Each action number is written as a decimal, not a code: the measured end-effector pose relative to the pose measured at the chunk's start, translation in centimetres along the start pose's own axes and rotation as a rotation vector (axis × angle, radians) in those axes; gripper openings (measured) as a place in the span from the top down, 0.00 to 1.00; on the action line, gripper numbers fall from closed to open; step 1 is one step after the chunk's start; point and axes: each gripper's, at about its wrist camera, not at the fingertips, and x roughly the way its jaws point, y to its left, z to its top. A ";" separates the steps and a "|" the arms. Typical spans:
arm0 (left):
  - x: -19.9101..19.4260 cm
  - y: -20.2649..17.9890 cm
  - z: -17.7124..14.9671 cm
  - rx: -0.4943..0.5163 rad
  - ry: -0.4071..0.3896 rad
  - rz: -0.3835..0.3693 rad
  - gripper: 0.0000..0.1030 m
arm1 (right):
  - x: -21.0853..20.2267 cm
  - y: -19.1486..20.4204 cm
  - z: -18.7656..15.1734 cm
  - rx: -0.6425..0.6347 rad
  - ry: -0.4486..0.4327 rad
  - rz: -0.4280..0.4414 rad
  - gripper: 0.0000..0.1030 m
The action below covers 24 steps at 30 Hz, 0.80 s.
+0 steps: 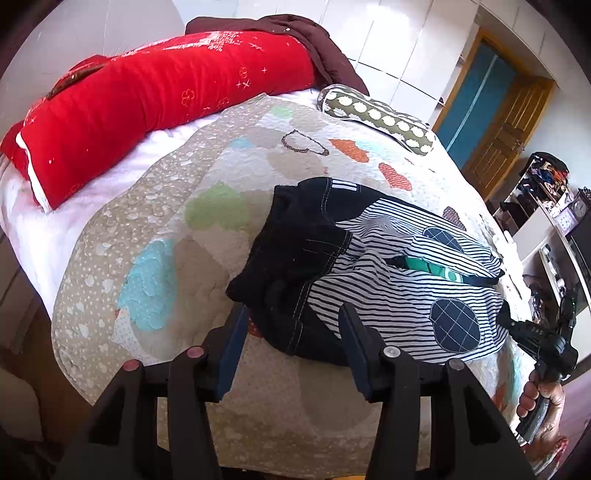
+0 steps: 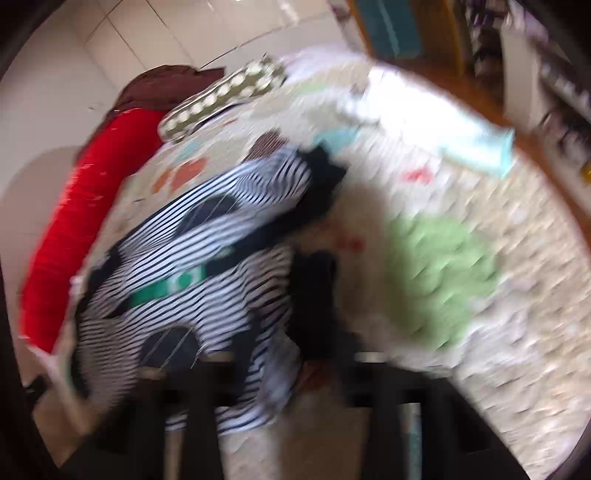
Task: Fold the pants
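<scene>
Black-and-white striped pants point(image 1: 402, 280) with dark round knee patches and dark denim cuffs point(image 1: 295, 254) lie crumpled on the quilted bed cover point(image 1: 155, 229). My left gripper point(image 1: 291, 314) is open, its fingers just above the near dark cuff, holding nothing. My right gripper point(image 1: 532, 332) shows at the right edge of the left wrist view, held by a hand beside the striped leg. The right wrist view is motion-blurred: the pants point(image 2: 192, 266) fill its left half, and my right gripper point(image 2: 291, 369) looks open over the fabric.
A long red pillow point(image 1: 155, 99) and a brown blanket point(image 1: 295, 33) lie at the bed's far side. A green spotted bolster point(image 1: 376, 114) lies at the far right. Shelves point(image 1: 546, 206) and a wooden door point(image 1: 506, 129) stand to the right.
</scene>
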 end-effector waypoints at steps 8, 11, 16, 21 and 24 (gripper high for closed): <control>1.3 0.0 0.2 -0.012 0.027 0.014 0.47 | -2.5 -4.7 -0.9 0.119 -0.052 -0.077 0.88; 2.1 -1.1 0.5 0.014 0.028 0.011 0.47 | -4.0 -4.2 -0.9 0.147 -0.090 -0.124 0.70; 4.8 -4.3 0.7 0.099 0.030 0.025 0.43 | -6.2 0.8 -0.7 0.006 -0.248 -0.071 0.57; 9.2 -6.1 -0.5 0.169 0.106 0.044 0.43 | -0.9 2.3 -0.9 -0.019 -0.063 0.056 0.55; 11.4 -6.2 -1.4 0.204 0.160 0.079 0.42 | 1.9 1.1 -1.2 -0.024 0.003 0.023 0.55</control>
